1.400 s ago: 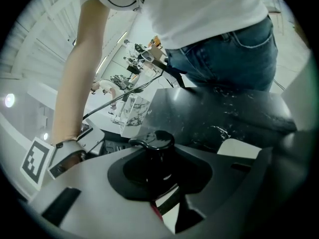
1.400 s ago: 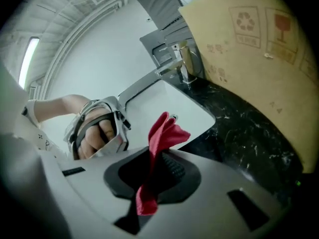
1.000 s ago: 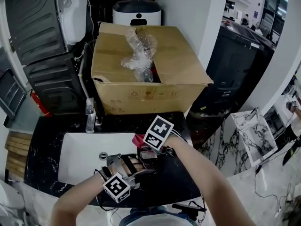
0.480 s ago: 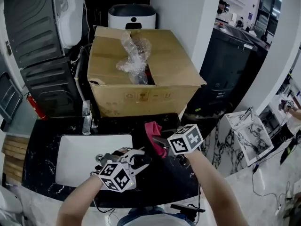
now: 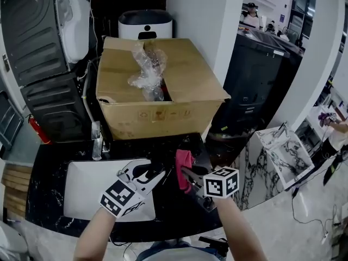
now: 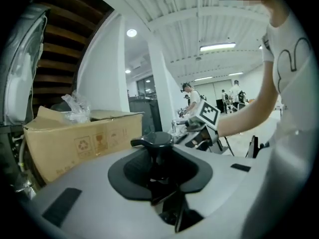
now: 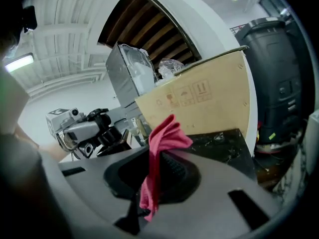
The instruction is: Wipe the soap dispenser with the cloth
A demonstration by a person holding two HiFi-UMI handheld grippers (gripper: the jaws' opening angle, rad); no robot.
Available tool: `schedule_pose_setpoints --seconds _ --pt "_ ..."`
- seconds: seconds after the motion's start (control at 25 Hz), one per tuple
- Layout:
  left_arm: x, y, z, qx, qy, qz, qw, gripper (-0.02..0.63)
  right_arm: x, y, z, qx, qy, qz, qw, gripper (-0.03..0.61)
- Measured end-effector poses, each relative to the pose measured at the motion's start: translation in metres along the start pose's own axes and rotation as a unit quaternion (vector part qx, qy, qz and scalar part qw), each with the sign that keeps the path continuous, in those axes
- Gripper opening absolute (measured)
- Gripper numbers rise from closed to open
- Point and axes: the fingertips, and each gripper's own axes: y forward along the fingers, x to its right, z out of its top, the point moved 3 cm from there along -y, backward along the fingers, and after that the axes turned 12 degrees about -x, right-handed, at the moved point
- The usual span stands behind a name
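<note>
A big brown box [image 5: 163,99] sits at 12 o'clock in the head view. It stands at the back of the black tabletop [image 5: 49,162]. Some crinkly clear plastic [image 5: 145,69] sticks out of its open top. A dark machine [image 5: 38,48] stands at 10 o'clock, and a white bin [image 5: 145,25] stands behind the box.

A white sink [image 5: 81,184] is set in the tabletop at 8 o'clock. A shiny tap [image 5: 97,140] stands at its back edge.

Both claws are held up in the air over the tabletop, down near 6 o'clock. The left claw [image 5: 147,175] is over the right side of the sink. It is closed on the soap dispenser [image 6: 158,148]. In the left gripper view the black pump top pokes up between the jaws. In the head view the bottle is too dark to see well.

The right claw [image 5: 187,174] is at 3 o'clock from the left claw. It is closed on the pink cloth [image 5: 183,165]. The cloth sticks up out of the jaws, and a strip of it hangs down. The cloth is near the soap dispenser, at its 3 o'clock side, and the two look apart.
</note>
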Motion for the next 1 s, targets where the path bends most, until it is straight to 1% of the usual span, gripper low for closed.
schedule_pose_setpoints --seconds 0.12,0.28,0.48,0.56,0.68,0.76,0.84,0.92,1.0 --pt "-0.010 -0.003 0.008 -0.007 -0.026 0.022 0.9994 0.107 -0.005 -0.001 -0.007 0.034 0.017 0.009 0.999 0.048" --pt "-0.016 -0.006 0.015 -0.013 -0.043 0.041 0.9981 0.107 -0.016 0.003 -0.018 0.060 0.029 0.026 0.997 0.048" --pt "-0.021 -0.012 0.030 -0.009 -0.072 0.054 0.9959 0.107 -0.022 0.004 -0.019 0.107 0.064 0.040 0.991 0.048" --pt "-0.023 -0.015 0.038 -0.005 -0.093 0.061 0.9938 0.107 -0.024 0.009 -0.020 0.116 0.063 0.044 0.990 0.048" --pt "-0.029 -0.019 0.051 0.006 -0.141 0.068 0.9877 0.107 -0.030 0.025 -0.022 0.113 0.037 0.042 0.992 0.048" --pt "-0.031 -0.020 0.061 0.015 -0.169 0.062 0.9835 0.107 -0.036 0.038 -0.020 0.114 0.023 0.045 0.992 0.048" --pt "-0.031 -0.021 0.070 0.029 -0.184 0.048 0.9813 0.107 -0.043 0.047 -0.014 0.129 0.019 0.054 0.990 0.048" --pt "-0.031 -0.020 0.074 0.038 -0.198 0.030 0.9790 0.107 -0.048 0.047 -0.003 0.159 0.018 0.071 0.985 0.048" --pt "-0.033 -0.020 0.074 0.042 -0.219 0.014 0.9747 0.107 -0.051 0.043 0.008 0.190 0.015 0.089 0.978 0.046"
